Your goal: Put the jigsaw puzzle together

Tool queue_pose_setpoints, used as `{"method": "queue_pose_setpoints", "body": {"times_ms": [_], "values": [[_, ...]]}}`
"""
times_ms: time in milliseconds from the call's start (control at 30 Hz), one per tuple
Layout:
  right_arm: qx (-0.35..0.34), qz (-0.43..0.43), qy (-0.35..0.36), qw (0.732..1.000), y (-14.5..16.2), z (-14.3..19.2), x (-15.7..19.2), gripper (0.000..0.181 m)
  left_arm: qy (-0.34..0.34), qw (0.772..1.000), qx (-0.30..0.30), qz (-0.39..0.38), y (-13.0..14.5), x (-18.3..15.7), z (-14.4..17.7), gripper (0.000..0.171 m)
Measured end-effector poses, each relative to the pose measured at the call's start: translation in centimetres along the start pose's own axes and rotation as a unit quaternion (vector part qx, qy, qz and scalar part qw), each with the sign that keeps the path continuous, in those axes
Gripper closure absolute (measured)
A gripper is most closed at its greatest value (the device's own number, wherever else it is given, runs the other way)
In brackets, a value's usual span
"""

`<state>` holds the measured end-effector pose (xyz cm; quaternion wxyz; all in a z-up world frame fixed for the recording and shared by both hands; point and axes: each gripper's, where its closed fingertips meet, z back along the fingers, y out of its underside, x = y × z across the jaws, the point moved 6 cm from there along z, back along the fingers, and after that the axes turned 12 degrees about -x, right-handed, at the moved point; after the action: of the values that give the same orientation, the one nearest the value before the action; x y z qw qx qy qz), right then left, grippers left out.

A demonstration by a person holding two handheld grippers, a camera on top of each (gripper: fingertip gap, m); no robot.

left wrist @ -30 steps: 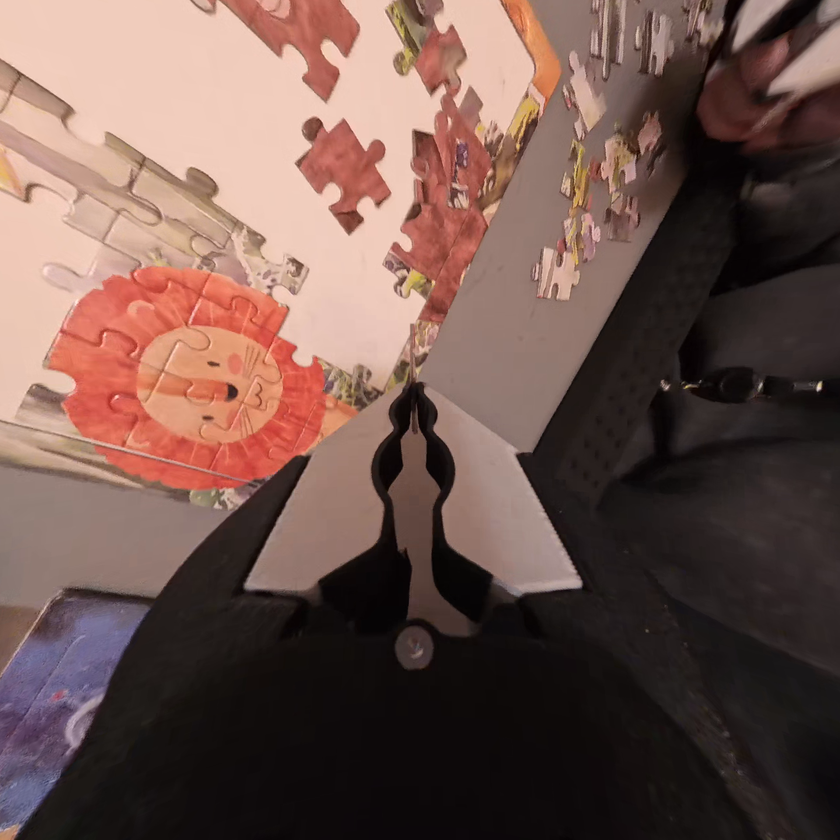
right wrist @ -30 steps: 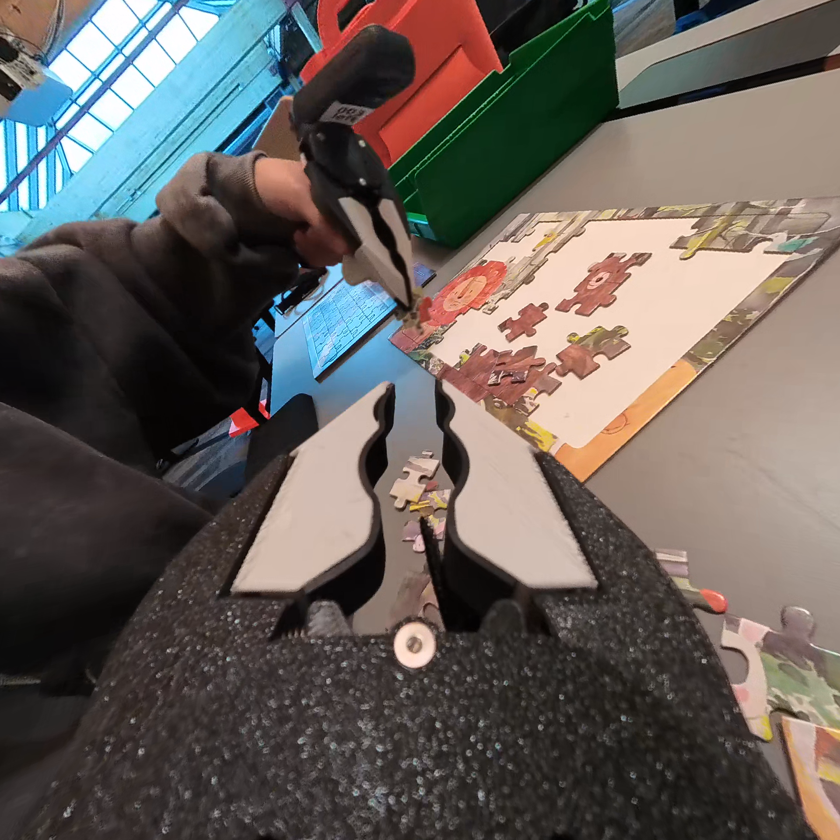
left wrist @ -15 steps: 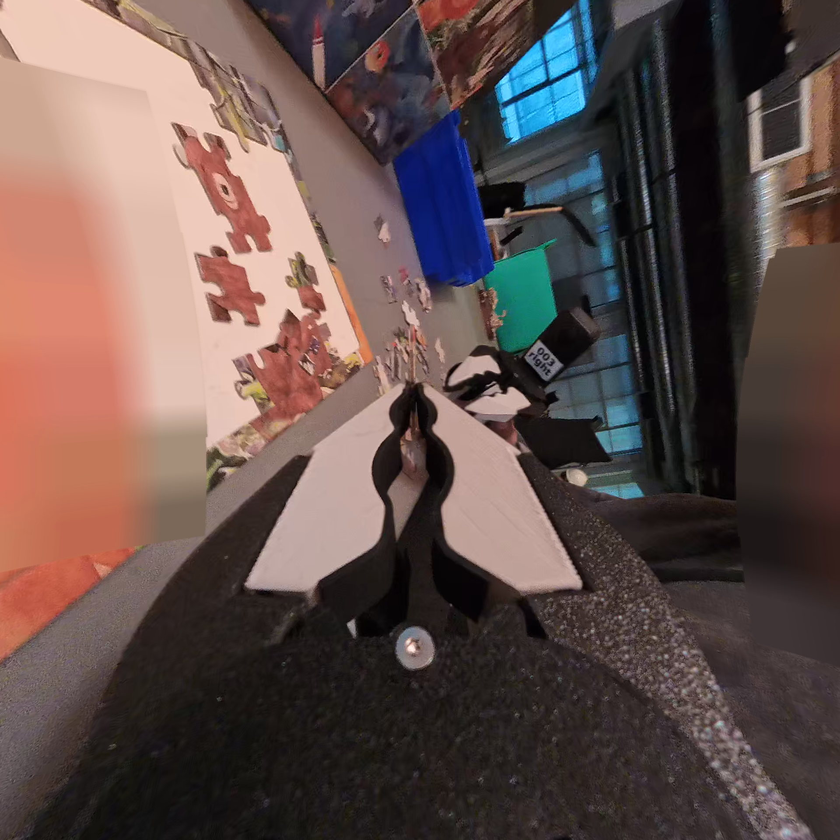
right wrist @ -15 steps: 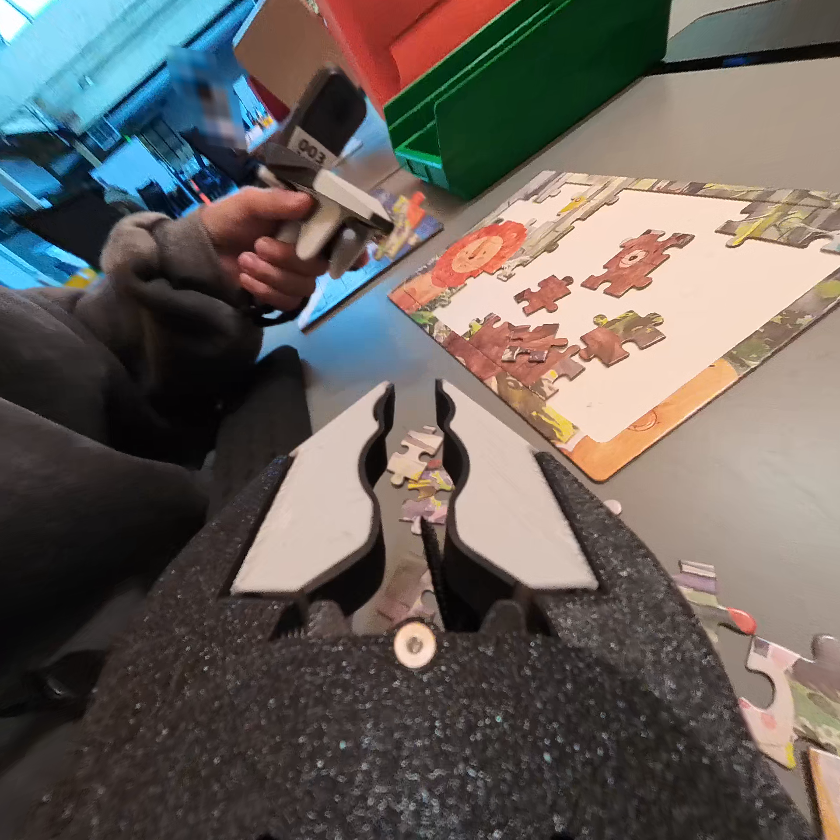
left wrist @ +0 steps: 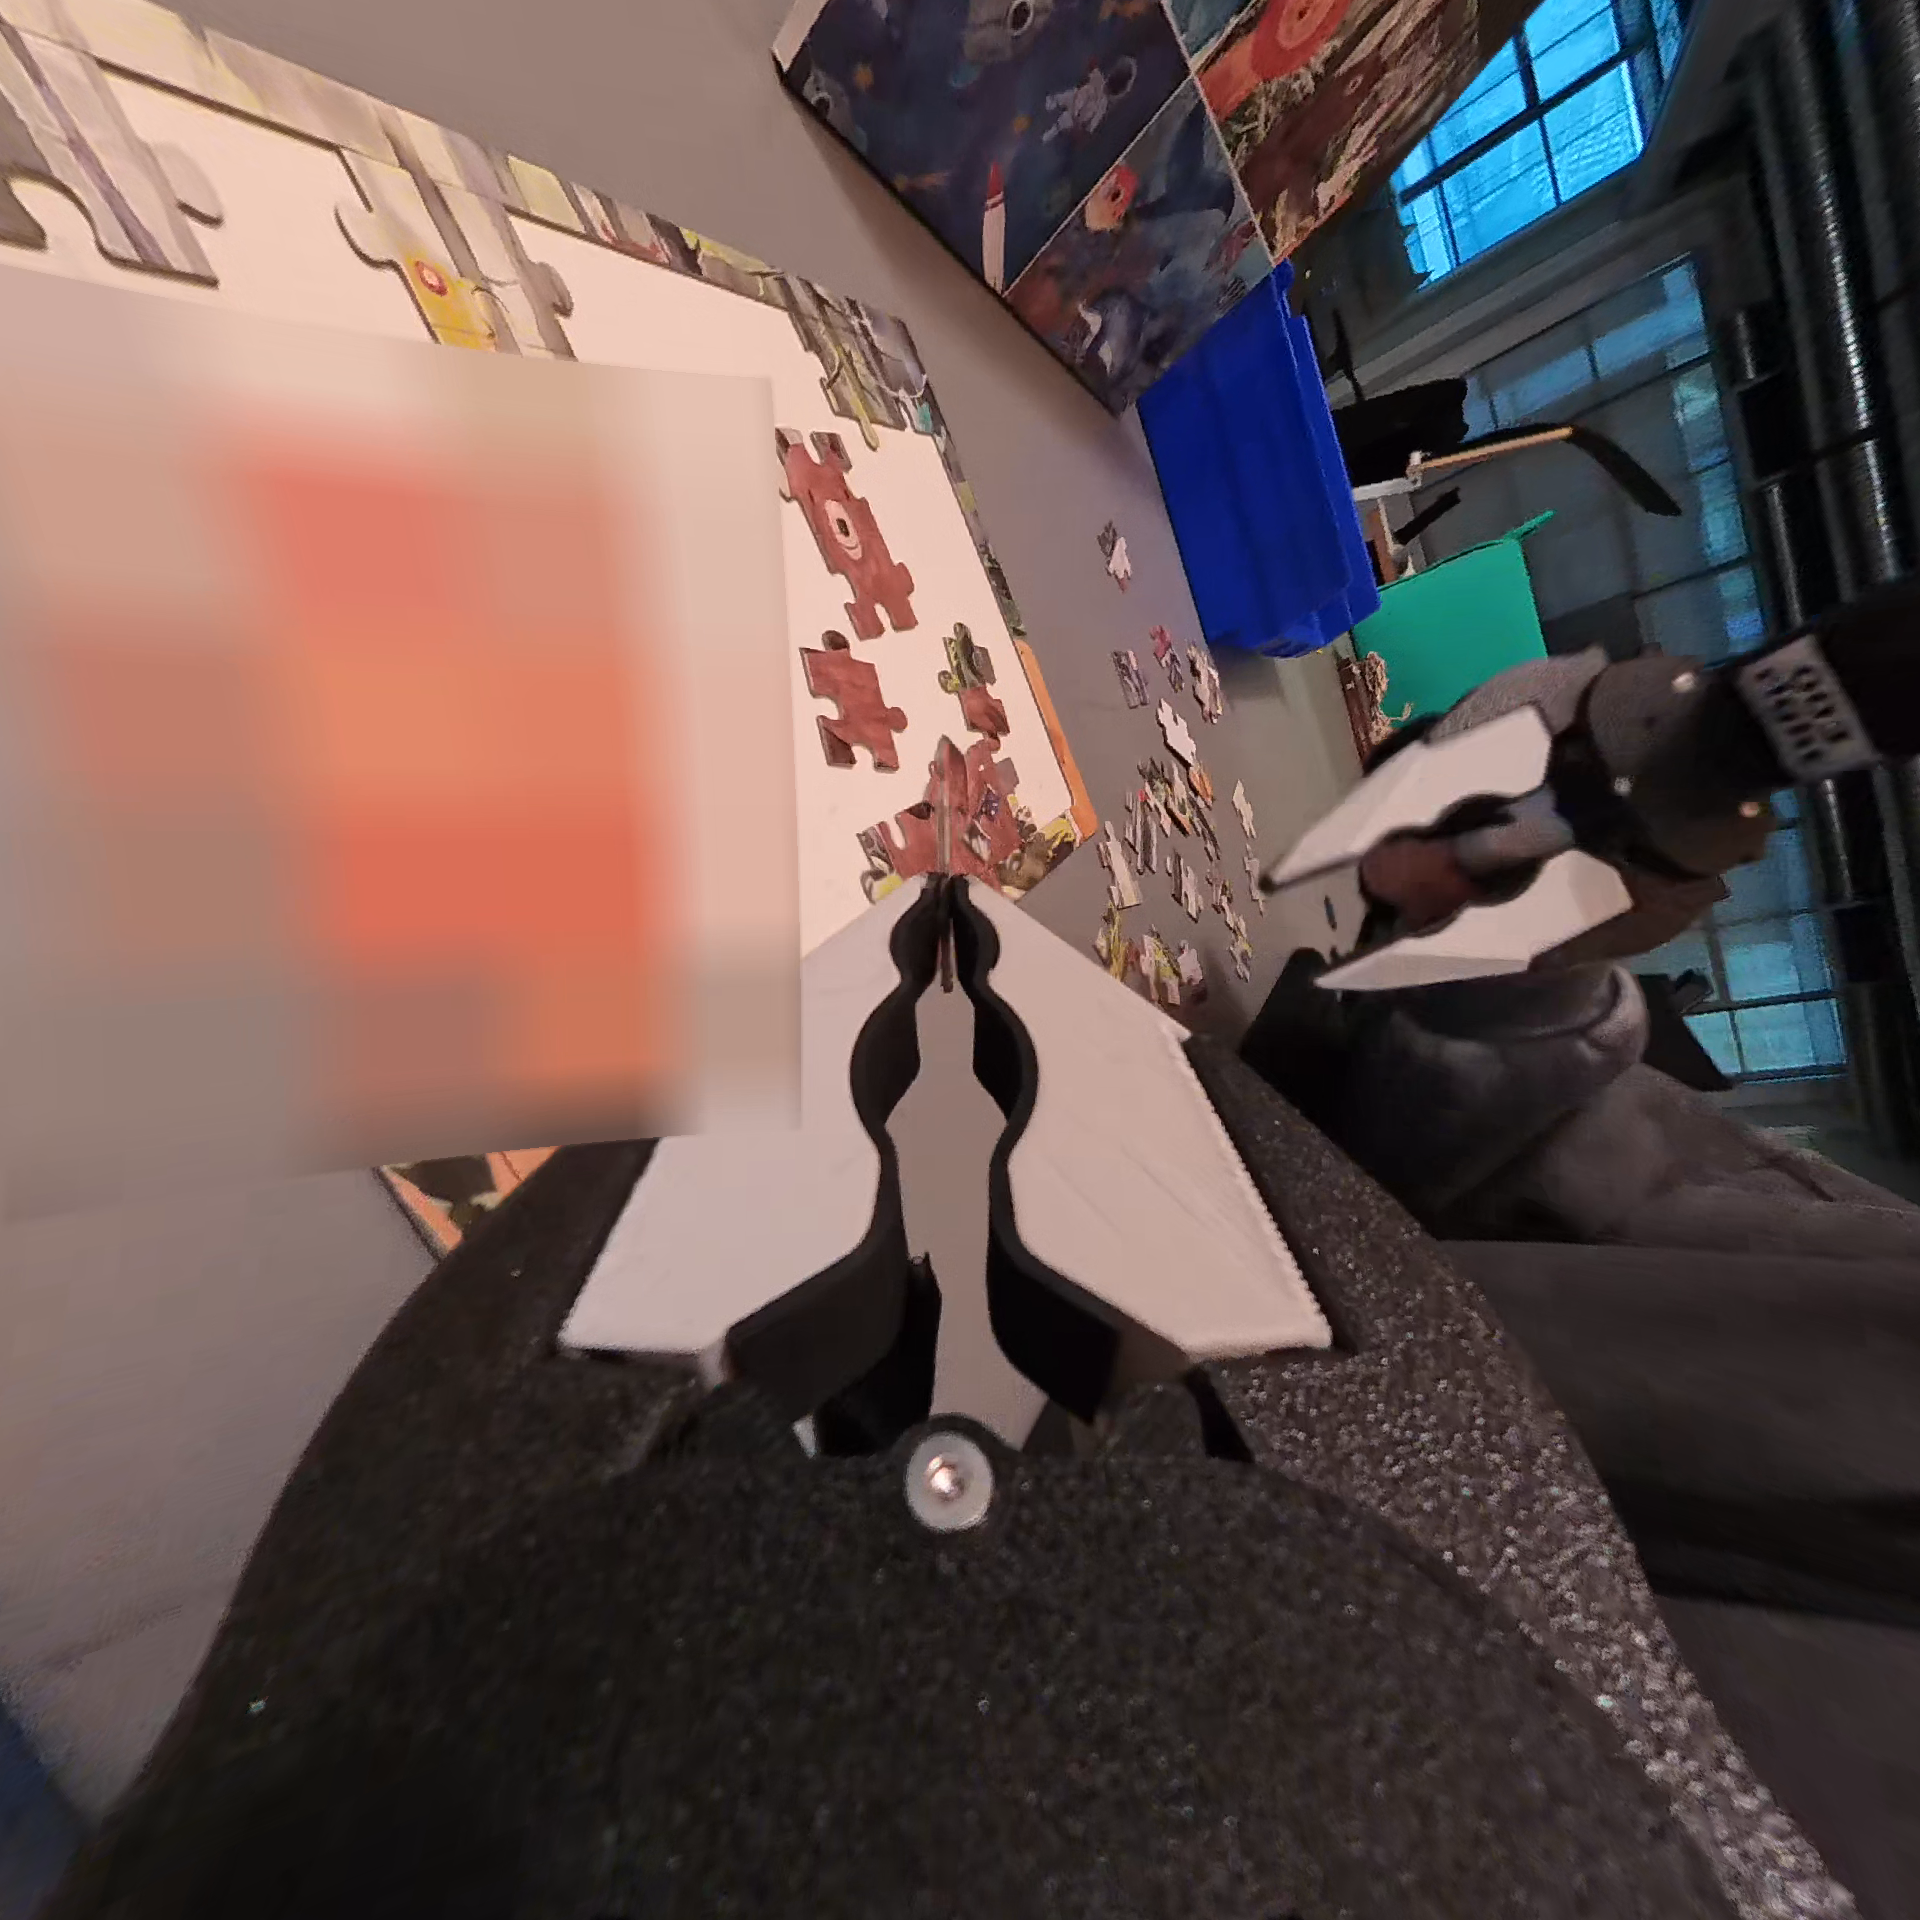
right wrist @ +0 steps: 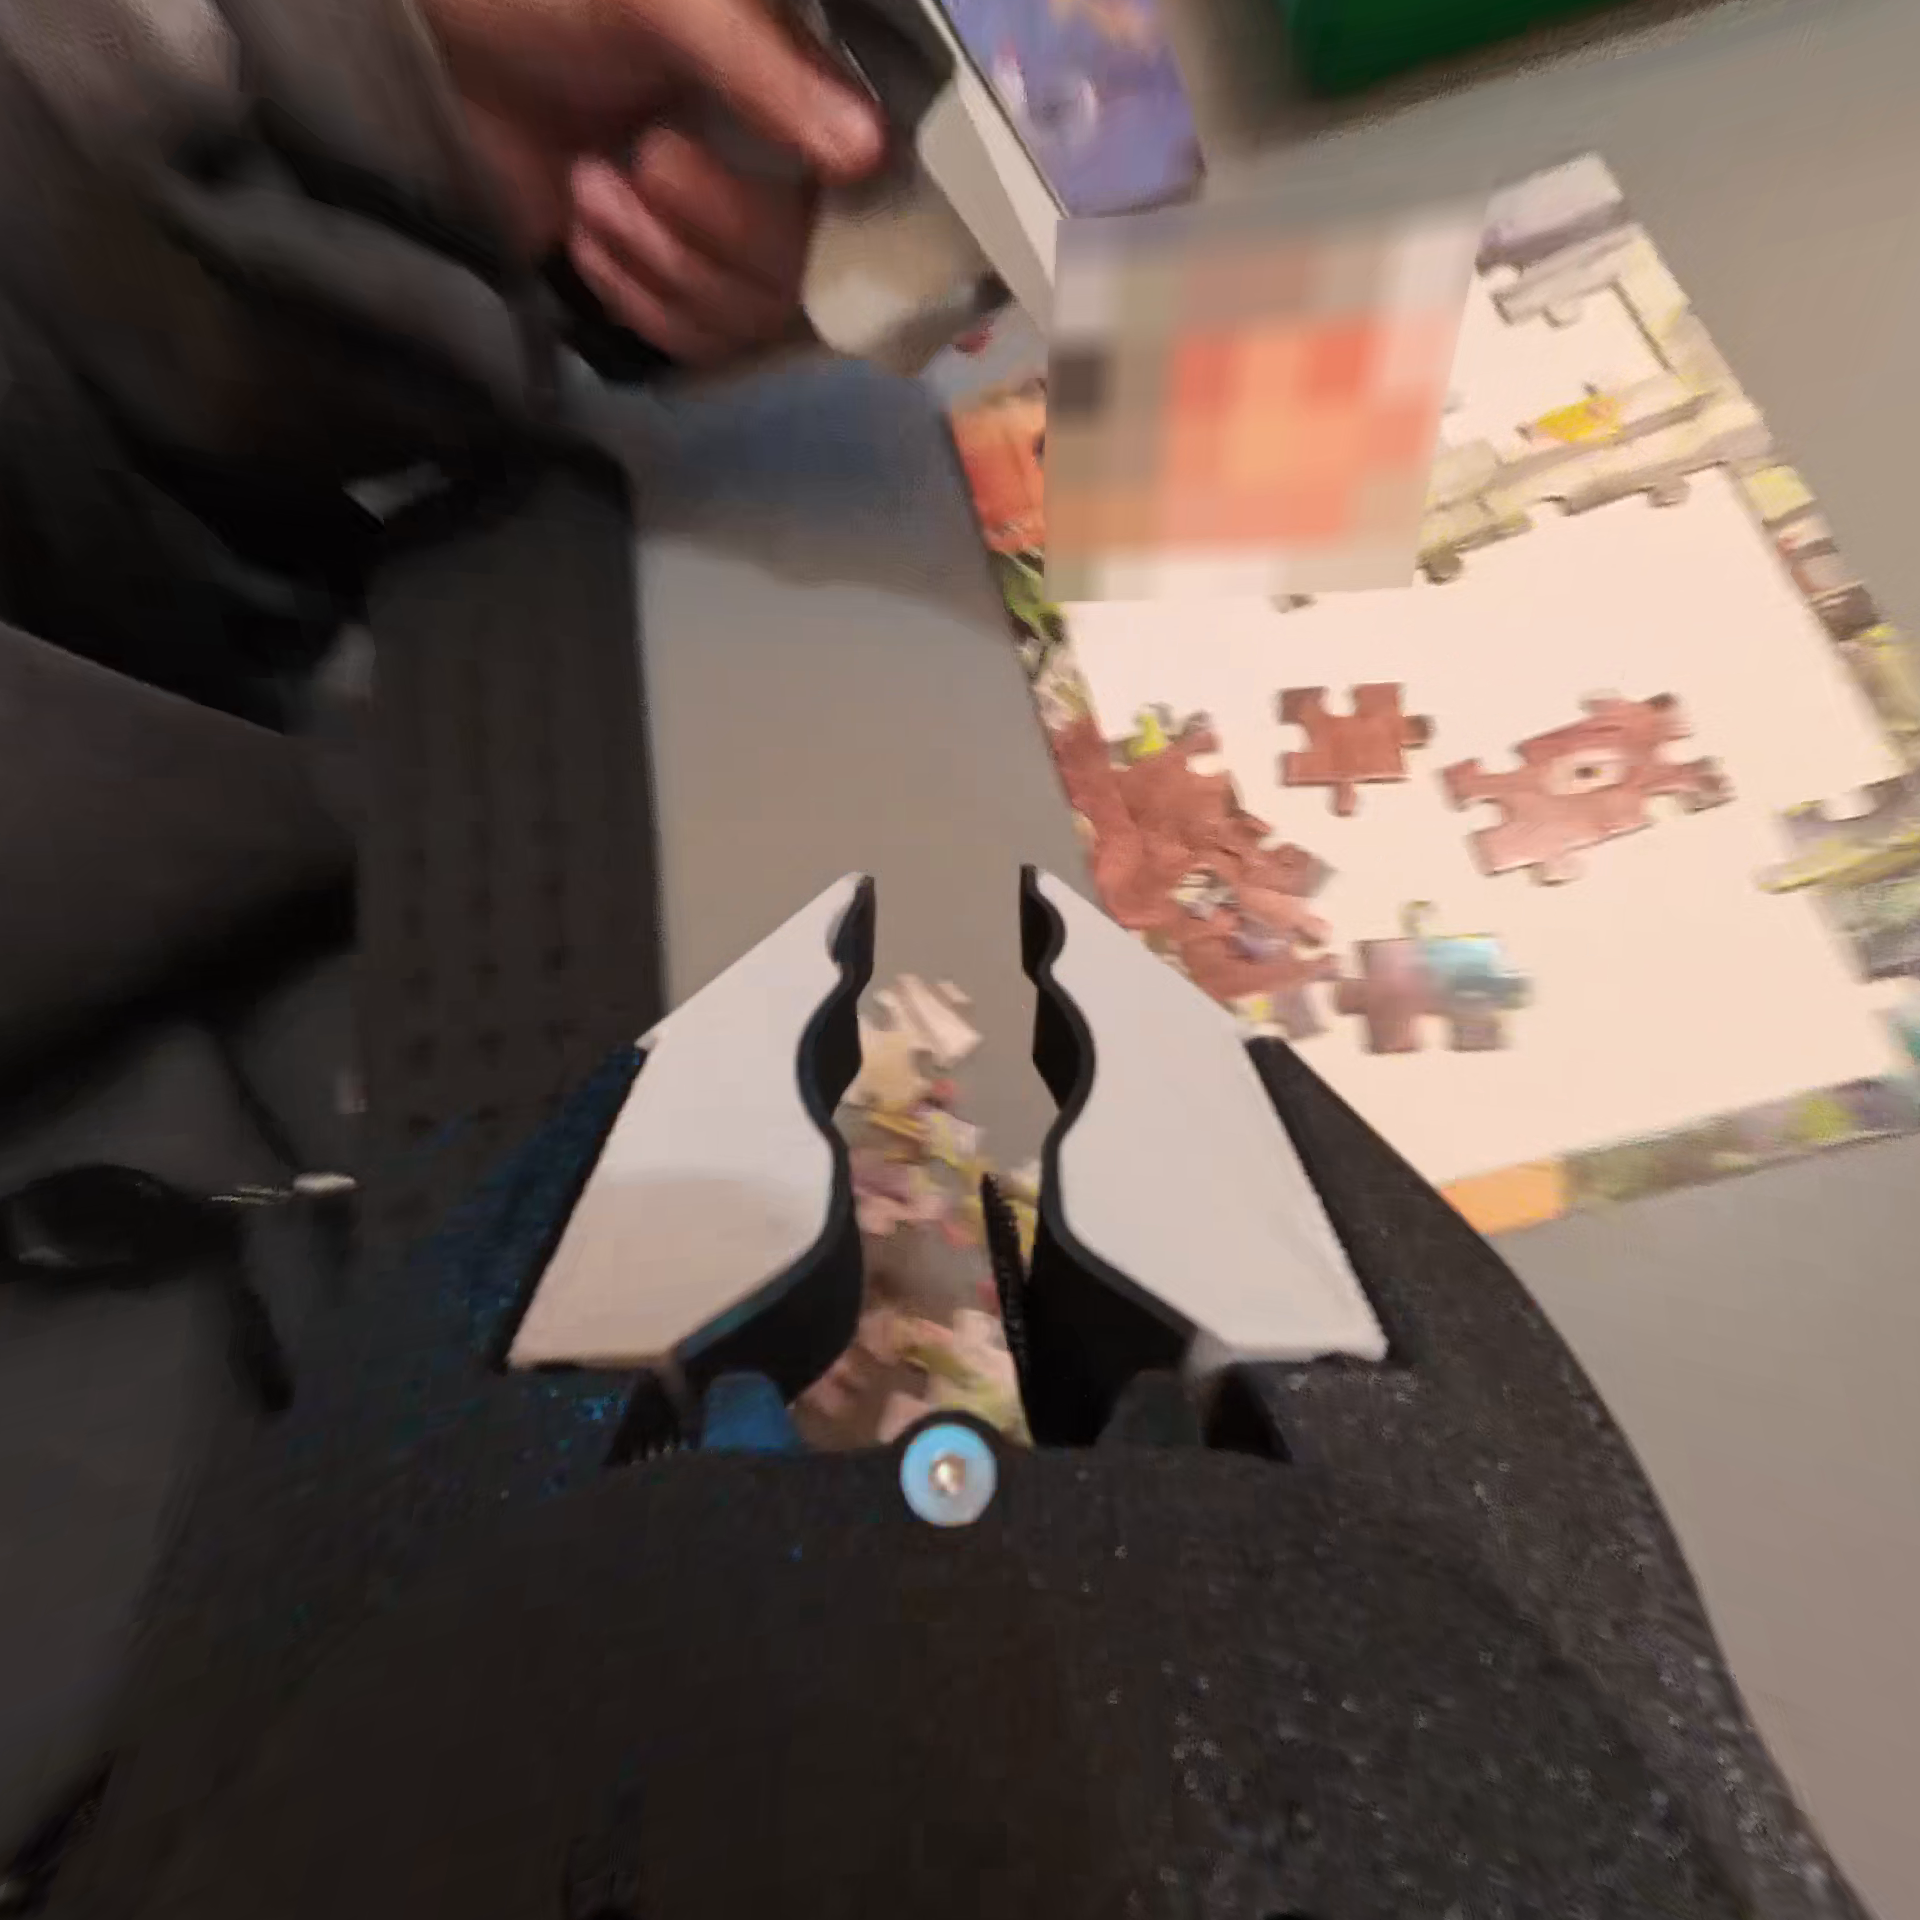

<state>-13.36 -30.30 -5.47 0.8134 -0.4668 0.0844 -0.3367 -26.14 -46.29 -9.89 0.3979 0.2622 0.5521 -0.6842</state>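
Pinching a thin puzzle piece [left wrist: 943, 831] edge-on at its very tips, the left gripper [left wrist: 943, 906] hangs above the near edge of the puzzle tray [left wrist: 665, 312]. The right gripper [right wrist: 943, 904] is spread and empty over the loose pieces [right wrist: 914, 1101] on the grey table [right wrist: 810, 727], right of the tray. Risk: such a shallow tip grip could let the piece twist or drop when pressed in, knocking the brown cluster [left wrist: 961, 821] out of place.

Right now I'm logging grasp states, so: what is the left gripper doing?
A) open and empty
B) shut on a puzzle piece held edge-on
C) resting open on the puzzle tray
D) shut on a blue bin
B: in the left wrist view the left gripper is shut, and a thin puzzle piece sticks out edge-on beyond its tips.
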Motion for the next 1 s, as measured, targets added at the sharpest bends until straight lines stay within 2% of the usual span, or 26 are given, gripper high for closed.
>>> {"method": "queue_pose_setpoints", "body": {"times_ms": [67, 100, 200, 233, 267, 333, 400, 433, 533, 667, 700, 933, 1000], "values": [[0.040, 0.054, 0.026, 0.997, -0.8, -1.8, -2.1, 0.150, 0.007, 1.000, -0.001, 0.008, -0.2, 0.1, -0.4, 0.171], [0.027, 0.072, 0.026, 0.997, -1.2, -3.2, -3.0, 0.150, 0.018, 1.000, -0.003, 0.016, -0.3, -0.2, -0.4, 0.171], [-0.102, 0.066, -0.035, 0.992, -2.2, -6.8, -2.9, 0.150, 0.075, 0.995, -0.011, 0.070, -0.3, -1.3, -0.3, 0.171], [-0.132, 0.062, -0.042, 0.988, -2.3, -7.2, -2.7, 0.153, 0.085, 0.993, -0.013, 0.083, -0.1, -1.5, -0.1, 0.171], [-0.129, 0.071, -0.042, 0.988, -2.1, -7.5, -2.5, 0.152, 0.093, 0.991, -0.012, 0.092, 0.1, -1.6, 0.1, 0.171], [-0.117, 0.138, -0.003, 0.983, -2.0, -7.5, -2.3, 0.152, 0.105, 0.989, -0.005, 0.103, 0.6, -1.8, 0.2, 0.171], [-0.147, 0.180, 0.042, 0.972, -2.5, -7.1, -2.4, 0.161, 0.099, 0.990, 0.001, 0.104, 1.1, -1.7, 0.1, 0.171], [-0.149, 0.185, 0.046, 0.970, -2.6, -7.0, -2.2, 0.161, 0.092, 0.991, 0.004, 0.099, 1.3, -1.6, -0.1, 0.171], [-0.096, 0.182, 0.026, 0.978, -1.9, -8.0, -1.8, 0.152, 0.089, 0.992, 0.013, 0.093, 1.6, -1.8, -0.5, 0.171], [-0.080, 0.215, 0.042, 0.972, -1.4, -8.2, -1.5, 0.165, 0.076, 0.994, 0.021, 0.075, 1.9, -1.7, -0.9, 0.171], [-0.074, 0.222, 0.047, 0.971, -1.3, -8.2, -1.6, 0.173, 0.077, 0.994, 0.024, 0.075, 2.0, -1.7, -0.9, 0.171], [-0.069, 0.202, 0.031, 0.977, -0.7, -8.0, -2.2, 0.174, 0.066, 0.997, 0.032, 0.035, 2.6, -1.7, -1.0, 0.170], [-0.057, 0.175, 0.022, 0.983, -0.4, -8.3, -3.1, 0.174, 0.049, 0.998, 0.029, 0.011, 2.5, -1.5, -0.8, 0.161]]}}
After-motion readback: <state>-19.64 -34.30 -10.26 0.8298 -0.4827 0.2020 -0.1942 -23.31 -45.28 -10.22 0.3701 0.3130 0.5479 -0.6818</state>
